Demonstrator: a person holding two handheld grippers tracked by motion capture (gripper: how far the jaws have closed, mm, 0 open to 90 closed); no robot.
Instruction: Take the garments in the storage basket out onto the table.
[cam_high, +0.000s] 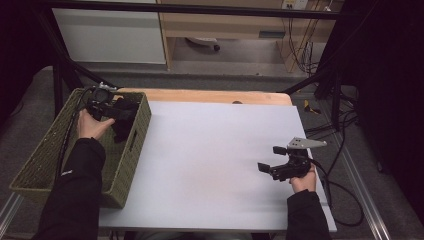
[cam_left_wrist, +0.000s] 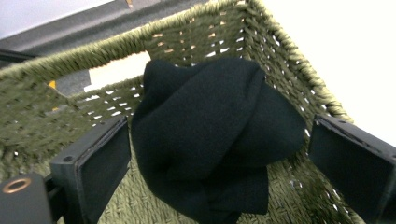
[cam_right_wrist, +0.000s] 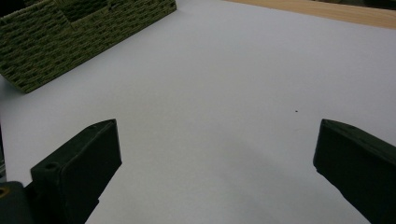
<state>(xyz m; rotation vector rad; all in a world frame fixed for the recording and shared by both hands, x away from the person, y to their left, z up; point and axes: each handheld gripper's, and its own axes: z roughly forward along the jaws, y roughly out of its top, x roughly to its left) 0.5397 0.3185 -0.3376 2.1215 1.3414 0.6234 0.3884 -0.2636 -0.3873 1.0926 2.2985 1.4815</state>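
- While the left gripper (cam_high: 111, 111) is held at 10 o'clock inside the woven basket (cam_high: 30, 172), the right gripper (cam_high: 274, 161) is kept at 4 o'clock over the white table (cam_high: 210, 150), empty.
- Between the wide-spread left jaws, a black cloth bundle (cam_left_wrist: 210, 135) is framed, apparently ungripped; closing seems needed next.
- Right jaws are seen wide apart, nothing held.

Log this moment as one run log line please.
left gripper: open around black cloth in green basket | right gripper: open, over white table, holding nothing
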